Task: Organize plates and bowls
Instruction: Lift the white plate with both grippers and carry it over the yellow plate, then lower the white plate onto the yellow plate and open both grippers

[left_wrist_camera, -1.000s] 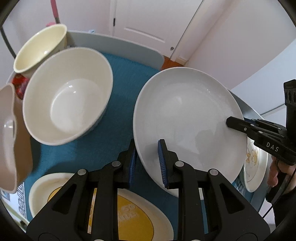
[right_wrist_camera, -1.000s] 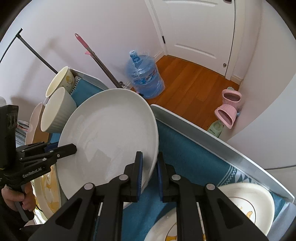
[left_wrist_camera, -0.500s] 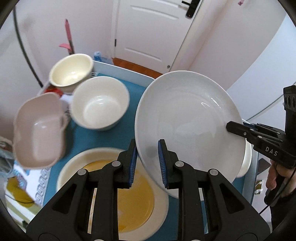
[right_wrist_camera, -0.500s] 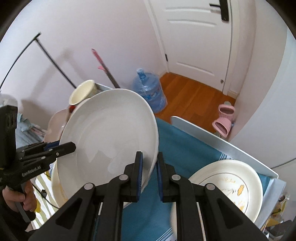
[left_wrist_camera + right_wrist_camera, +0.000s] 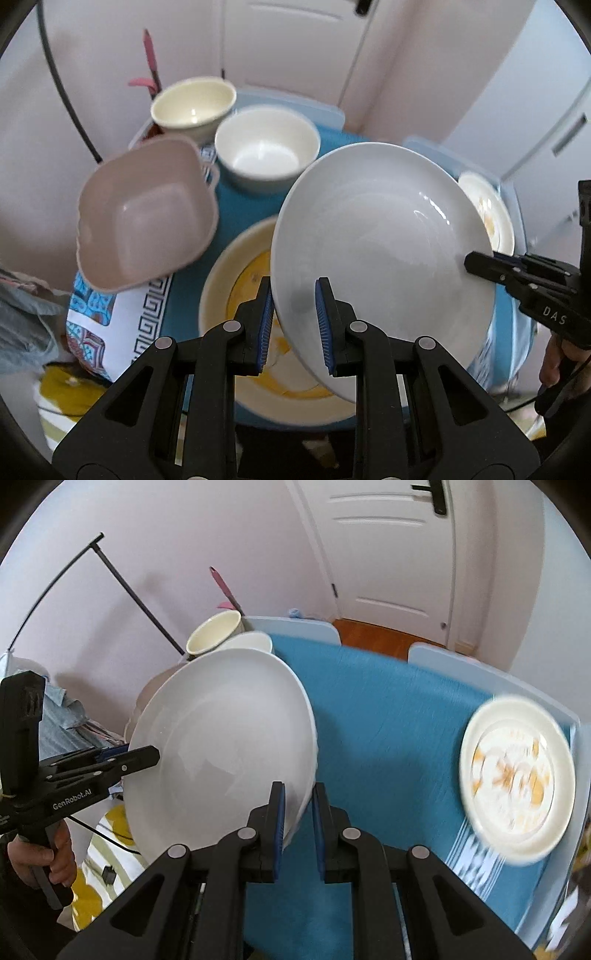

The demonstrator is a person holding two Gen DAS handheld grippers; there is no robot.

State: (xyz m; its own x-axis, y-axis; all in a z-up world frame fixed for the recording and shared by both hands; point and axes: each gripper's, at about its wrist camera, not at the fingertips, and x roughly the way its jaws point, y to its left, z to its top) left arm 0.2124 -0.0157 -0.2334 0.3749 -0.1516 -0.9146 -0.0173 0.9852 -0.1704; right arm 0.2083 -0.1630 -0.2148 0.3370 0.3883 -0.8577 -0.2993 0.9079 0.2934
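A large white plate (image 5: 376, 236) hangs tilted in the air above the table, carried by both grippers. My left gripper (image 5: 295, 291) is shut on its near rim, blue pads on either face. My right gripper (image 5: 298, 790) is shut on the opposite rim; the left wrist view shows it at the plate's right edge (image 5: 471, 261). Below the white plate (image 5: 221, 746) lies a cream plate with a yellow centre (image 5: 243, 280), partly hidden. A white bowl (image 5: 266, 147), a cream bowl (image 5: 192, 103) and a pink square bowl (image 5: 147, 218) stand beyond it.
A small cream plate with an orange pattern (image 5: 517, 786) lies at the right end of the blue tablecloth (image 5: 388, 720). A person's hand (image 5: 55, 853) holds the left gripper's handle. A white door, a black rod and a pink-handled tool stand behind the table.
Both grippers have lifted the white plate and carried it across the table. It now hangs over the yellow-centred plate, and the bowls look smaller and farther off.
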